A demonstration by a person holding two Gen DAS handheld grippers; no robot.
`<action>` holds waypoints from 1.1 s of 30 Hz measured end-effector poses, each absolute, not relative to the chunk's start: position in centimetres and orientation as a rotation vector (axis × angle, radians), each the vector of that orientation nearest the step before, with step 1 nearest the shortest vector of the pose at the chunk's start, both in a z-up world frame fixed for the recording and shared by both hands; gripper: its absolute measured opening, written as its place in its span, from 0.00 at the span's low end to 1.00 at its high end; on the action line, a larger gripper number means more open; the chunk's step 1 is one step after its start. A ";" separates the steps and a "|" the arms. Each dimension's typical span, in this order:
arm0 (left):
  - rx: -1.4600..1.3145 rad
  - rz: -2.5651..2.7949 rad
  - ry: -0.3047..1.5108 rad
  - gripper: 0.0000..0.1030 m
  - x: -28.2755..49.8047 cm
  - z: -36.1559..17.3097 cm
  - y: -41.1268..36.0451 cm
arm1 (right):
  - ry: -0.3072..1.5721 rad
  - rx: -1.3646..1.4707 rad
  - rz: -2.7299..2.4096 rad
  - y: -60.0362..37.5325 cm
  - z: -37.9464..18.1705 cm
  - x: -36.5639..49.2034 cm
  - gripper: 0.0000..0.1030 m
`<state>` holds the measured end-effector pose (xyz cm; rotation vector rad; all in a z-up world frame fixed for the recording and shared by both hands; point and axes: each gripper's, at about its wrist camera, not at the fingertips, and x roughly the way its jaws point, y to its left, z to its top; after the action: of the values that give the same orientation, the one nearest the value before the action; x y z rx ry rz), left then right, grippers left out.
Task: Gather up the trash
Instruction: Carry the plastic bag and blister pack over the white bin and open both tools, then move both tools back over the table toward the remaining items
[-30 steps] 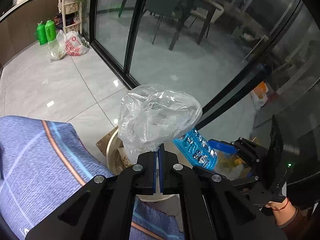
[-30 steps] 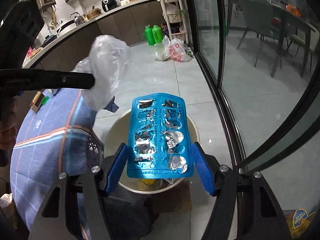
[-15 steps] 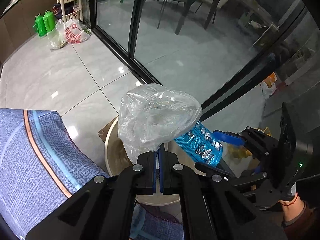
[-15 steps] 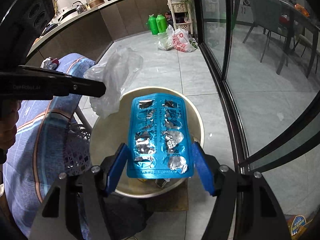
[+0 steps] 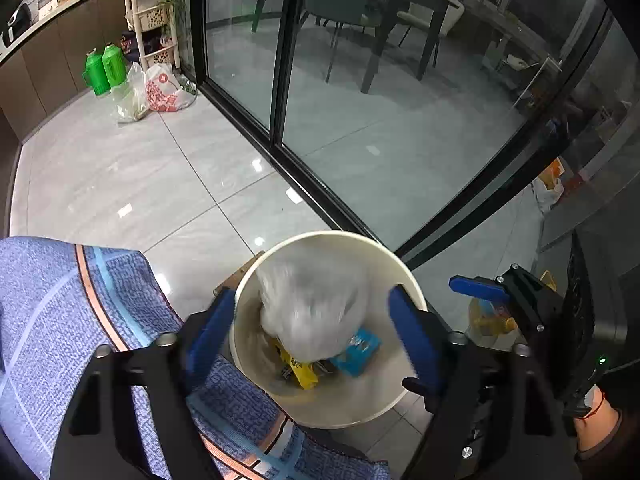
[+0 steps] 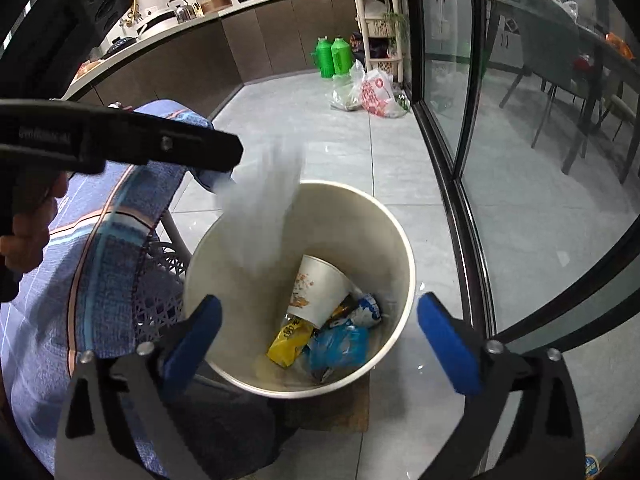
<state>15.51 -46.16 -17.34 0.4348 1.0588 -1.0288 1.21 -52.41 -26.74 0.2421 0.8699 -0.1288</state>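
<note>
A cream round trash bin stands on the floor below both grippers. My left gripper hangs over it, its jaws opening, nothing pressed between them. The clear plastic bag is blurred, falling into the bin. My right gripper is also over the bin, jaws opening wide with nothing between them. The blue blister pack lies at the bin's bottom beside a yellow wrapper and a paper cup.
A blue patterned cloth covers the seat beside the bin. Black-framed sliding glass doors run along the right. Green bottles and plastic bags sit on the tiled floor by a white rack.
Both grippers have opened. The plastic bag has left the left gripper and is dropping into the bin; the blister pack has fallen from the right gripper to the bin's bottom. Both hands sank slightly.
</note>
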 end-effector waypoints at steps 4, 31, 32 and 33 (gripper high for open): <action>0.410 -1.018 1.015 0.92 15.4 -16.5 -45.6 | 0.871 0.254 -0.130 -52.5 -26.7 0.8 0.97; 0.309 -0.912 0.930 0.92 14.7 -8.5 -38.0 | 0.785 0.218 -0.111 -47.5 -20.5 0.4 0.97; 0.300 -0.898 0.923 0.92 14.7 -7.9 -36.9 | 0.775 0.213 -0.103 -46.9 -19.9 0.4 0.97; 0.291 -0.883 0.918 0.92 14.8 -7.4 -36.0 | 0.768 0.209 -0.099 -46.6 -19.4 0.5 0.97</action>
<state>14.80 -35.98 -7.43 0.2911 0.9179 -0.8830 0.46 -46.64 -19.38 0.2086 0.7682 -0.0986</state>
